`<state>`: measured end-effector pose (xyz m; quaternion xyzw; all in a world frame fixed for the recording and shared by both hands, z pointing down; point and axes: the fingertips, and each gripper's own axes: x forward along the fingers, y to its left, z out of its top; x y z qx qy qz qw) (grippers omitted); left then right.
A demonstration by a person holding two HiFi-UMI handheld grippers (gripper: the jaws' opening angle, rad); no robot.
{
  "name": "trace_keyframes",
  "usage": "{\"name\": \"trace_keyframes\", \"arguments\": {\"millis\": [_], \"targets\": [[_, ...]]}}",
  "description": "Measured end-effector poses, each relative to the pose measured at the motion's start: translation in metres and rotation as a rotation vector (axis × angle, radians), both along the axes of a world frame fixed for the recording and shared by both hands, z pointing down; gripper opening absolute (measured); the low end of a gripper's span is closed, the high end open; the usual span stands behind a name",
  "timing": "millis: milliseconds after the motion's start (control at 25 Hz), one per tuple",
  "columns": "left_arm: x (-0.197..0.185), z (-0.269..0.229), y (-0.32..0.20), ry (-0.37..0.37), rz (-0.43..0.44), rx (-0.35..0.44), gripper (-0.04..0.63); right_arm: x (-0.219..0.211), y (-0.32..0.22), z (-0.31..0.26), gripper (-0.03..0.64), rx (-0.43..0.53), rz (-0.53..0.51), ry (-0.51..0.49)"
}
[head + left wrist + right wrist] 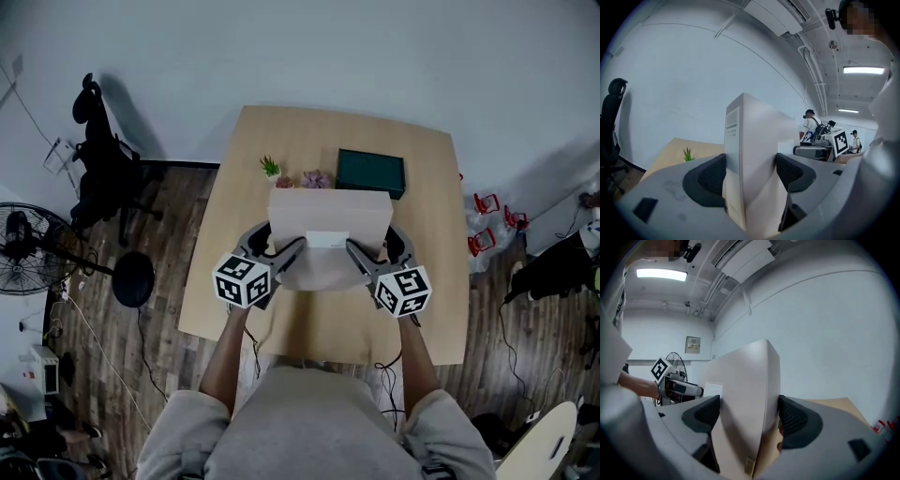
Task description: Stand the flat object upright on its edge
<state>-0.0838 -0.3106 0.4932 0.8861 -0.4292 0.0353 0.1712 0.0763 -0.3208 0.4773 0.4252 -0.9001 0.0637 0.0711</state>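
A flat pale grey box (330, 234) with a white label is held above the wooden table (431, 244), tilted up towards me. My left gripper (286, 255) is shut on its left edge and my right gripper (364, 259) is shut on its right edge. In the left gripper view the box (754, 154) stands on end between the dark pads (710, 176), its printed side strip facing left. In the right gripper view the box (743, 399) fills the gap between the pads (794, 420), and the other gripper shows beyond it.
A dark green box (370, 172) lies at the table's back. Two small potted plants (271, 169) stand behind the held box. A black office chair (98, 155) and a floor fan (23, 248) are on the left; red objects (485, 220) lie on the floor at right.
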Motion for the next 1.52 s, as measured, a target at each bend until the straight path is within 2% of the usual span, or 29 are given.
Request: {"name": "trace_keyframes", "arguments": {"millis": [200, 520, 920, 1520], "targets": [[-0.005, -0.015, -0.011, 0.003, -0.002, 0.053, 0.318, -0.005, -0.009, -0.017, 0.397, 0.056, 0.003, 0.012], [-0.01, -0.023, -0.031, -0.018, 0.005, 0.082, 0.318, -0.011, -0.027, -0.024, 0.398, 0.098, 0.013, 0.029], [-0.015, -0.003, -0.049, -0.03, 0.014, 0.069, 0.318, -0.016, -0.043, -0.002, 0.397, 0.073, 0.034, 0.036], [-0.011, 0.037, -0.068, -0.081, 0.013, 0.044, 0.318, -0.014, -0.063, 0.04, 0.397, 0.042, 0.047, 0.098]]}}
